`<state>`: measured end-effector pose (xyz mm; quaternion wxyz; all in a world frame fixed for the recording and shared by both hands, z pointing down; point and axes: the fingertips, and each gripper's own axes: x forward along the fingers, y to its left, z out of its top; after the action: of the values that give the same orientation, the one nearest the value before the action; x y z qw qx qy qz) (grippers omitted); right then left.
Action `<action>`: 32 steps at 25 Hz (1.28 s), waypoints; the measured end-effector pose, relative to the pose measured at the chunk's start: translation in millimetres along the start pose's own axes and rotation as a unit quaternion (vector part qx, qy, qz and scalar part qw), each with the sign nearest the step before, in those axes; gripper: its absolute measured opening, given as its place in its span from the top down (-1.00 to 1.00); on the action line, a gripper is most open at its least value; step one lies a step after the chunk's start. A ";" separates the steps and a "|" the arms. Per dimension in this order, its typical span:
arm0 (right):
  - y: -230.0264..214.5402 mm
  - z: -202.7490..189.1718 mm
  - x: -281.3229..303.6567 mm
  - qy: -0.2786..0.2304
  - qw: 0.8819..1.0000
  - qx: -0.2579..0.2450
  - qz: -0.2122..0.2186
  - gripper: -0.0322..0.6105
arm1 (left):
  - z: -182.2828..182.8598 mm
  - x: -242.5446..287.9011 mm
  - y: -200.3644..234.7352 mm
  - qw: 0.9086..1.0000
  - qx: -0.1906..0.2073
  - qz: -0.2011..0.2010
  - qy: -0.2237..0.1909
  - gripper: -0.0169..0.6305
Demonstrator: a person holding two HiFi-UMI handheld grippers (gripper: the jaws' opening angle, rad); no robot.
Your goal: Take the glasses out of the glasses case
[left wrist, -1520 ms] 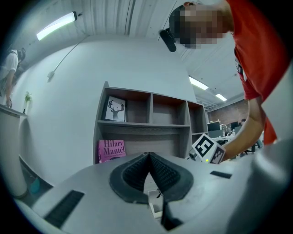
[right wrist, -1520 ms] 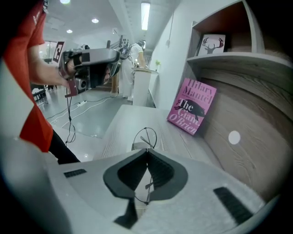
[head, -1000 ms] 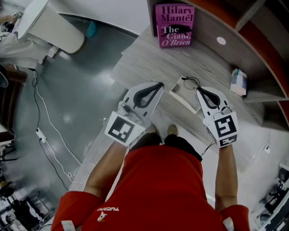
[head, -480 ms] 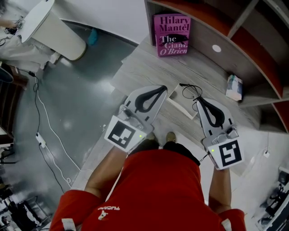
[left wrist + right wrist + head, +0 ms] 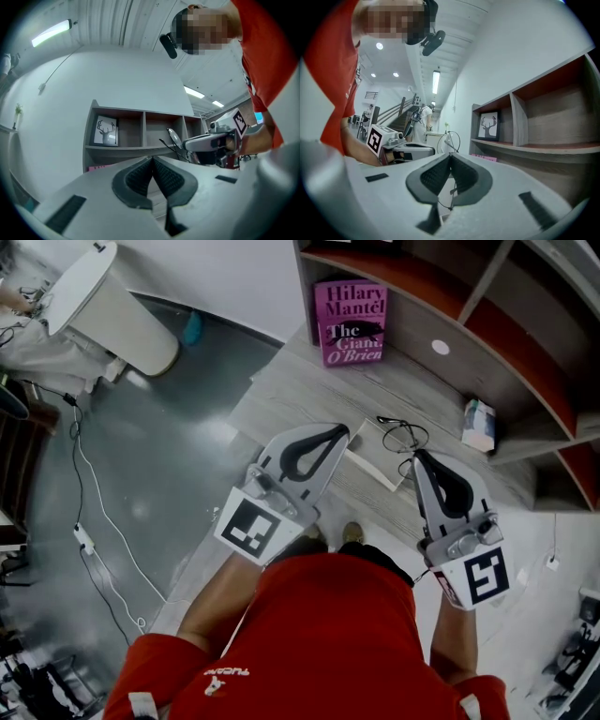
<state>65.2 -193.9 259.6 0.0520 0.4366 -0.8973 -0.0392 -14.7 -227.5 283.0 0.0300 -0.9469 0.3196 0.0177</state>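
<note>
The wire-framed glasses (image 5: 398, 434) hang from the tip of my right gripper (image 5: 417, 454), which is shut on them. A lens loop (image 5: 451, 139) sticks up past that gripper's closed jaws (image 5: 450, 155). From the left gripper view the glasses (image 5: 174, 138) show in the right gripper's tip. The pale open glasses case (image 5: 373, 468) lies on the wooden table between the two tips. My left gripper (image 5: 343, 429) is shut just left of the case, its jaws (image 5: 152, 159) meeting with nothing seen between them.
A purple book (image 5: 351, 322) stands at the back of the grey wooden table (image 5: 300, 390). The shelf unit holds a small box (image 5: 477, 425) and a deer picture (image 5: 106, 131). Cables (image 5: 94, 521) run over the floor at left, near a white table (image 5: 103, 296).
The right gripper's marker end has swung back toward the person, while its tip stays by the case with the glasses. The left gripper has hardly moved.
</note>
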 end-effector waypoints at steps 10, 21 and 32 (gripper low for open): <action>2.4 5.6 -3.3 -0.020 1.000 -0.002 0.003 0.87 | 4.0 -1.6 -6.7 1.000 0.003 -0.001 0.001 0.92; 1.7 0.8 -8.6 -0.022 1.000 0.001 0.001 0.87 | 2.5 -1.0 -11.3 1.000 0.005 0.000 0.001 0.92; 2.8 -1.1 -10.8 -0.020 1.000 0.003 0.002 0.87 | 2.2 -2.4 -13.5 1.000 0.002 0.002 0.004 0.92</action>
<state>69.8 -183.7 260.3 0.0324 0.4341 -0.8992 -0.0451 -8.4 -215.2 281.6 0.0305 -0.9462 0.3218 0.0132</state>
